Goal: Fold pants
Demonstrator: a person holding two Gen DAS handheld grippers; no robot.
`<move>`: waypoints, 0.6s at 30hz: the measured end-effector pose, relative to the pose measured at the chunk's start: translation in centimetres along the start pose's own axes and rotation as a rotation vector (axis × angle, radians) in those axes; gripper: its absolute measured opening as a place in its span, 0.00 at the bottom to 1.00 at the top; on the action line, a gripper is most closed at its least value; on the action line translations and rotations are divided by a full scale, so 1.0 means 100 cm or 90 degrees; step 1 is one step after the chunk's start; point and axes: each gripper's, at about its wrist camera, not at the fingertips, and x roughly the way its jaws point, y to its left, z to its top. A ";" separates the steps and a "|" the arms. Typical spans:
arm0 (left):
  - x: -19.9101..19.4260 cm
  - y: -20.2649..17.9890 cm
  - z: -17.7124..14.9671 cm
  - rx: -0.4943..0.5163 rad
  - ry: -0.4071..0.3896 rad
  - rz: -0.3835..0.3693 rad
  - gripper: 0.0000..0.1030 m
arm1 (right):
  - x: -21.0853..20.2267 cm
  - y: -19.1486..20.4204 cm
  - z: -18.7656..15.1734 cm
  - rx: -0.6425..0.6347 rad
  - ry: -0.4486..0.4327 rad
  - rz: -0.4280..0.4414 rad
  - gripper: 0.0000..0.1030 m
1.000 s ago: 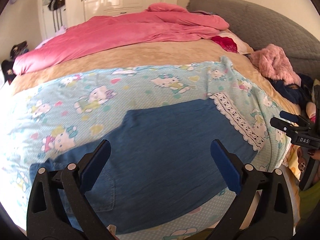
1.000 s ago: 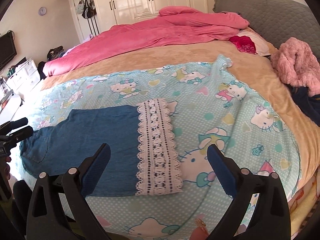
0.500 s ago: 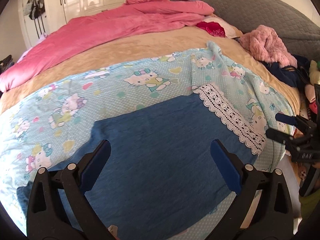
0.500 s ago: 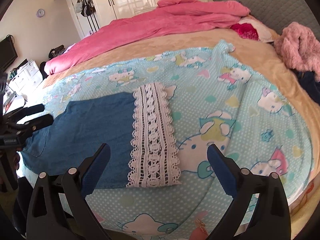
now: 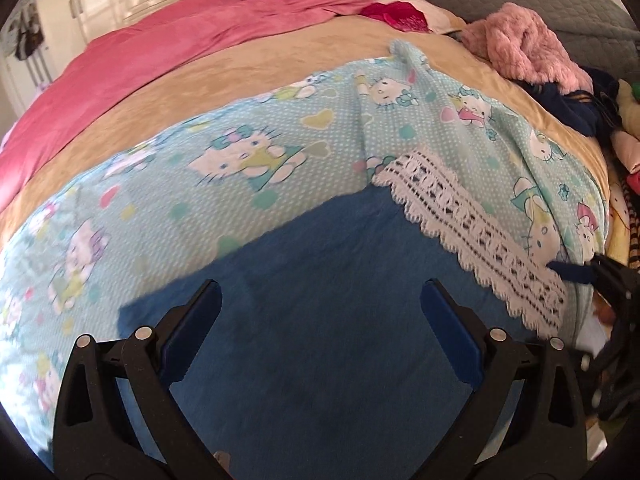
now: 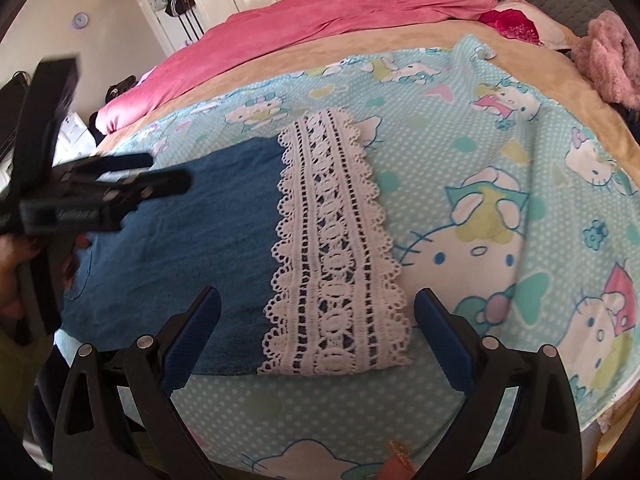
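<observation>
Left wrist view: my left gripper hangs low over the blue denim, jaws spread wide, nothing between them.
Right wrist view: my right gripper stands equally wide and empty, poised over the near end of the lace hem.
Pants: the pants lie flat on the near part of the cartoon-cat sheet, waist to the left, white lace hem to the right, already doubled to a single leg's width by my reading.
Change, left side: a second ago the left camera took in the whole garment, with the pocket end at its near left; now denim fills the near frame and the pocket end is out of view. I have closed in.
Change, right side: the lace hem has grown larger and sits between the jaws.
Meaning: I judge both grippers are converging for a grasp, the fold itself not yet begun; hem to waist looks the likely next fold.
Surroundings: pink duvet far across the bed, fuzzy pink garment far right.
Hidden: waistband is cut off in the left view and masked by the other gripper in the right view.
Unclear: motion blur softens the left view; contact with the cloth I cannot confirm.
</observation>
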 end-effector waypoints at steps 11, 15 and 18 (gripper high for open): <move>0.057 -0.005 0.033 0.056 0.023 -0.042 0.88 | 0.006 0.001 -0.001 0.018 0.000 0.025 0.94; 0.072 -0.008 0.036 0.038 0.047 -0.084 0.59 | 0.008 0.002 0.002 0.018 0.003 0.030 0.89; 0.076 -0.013 0.033 0.027 0.048 -0.108 0.40 | 0.011 0.001 0.005 0.021 0.005 0.028 0.78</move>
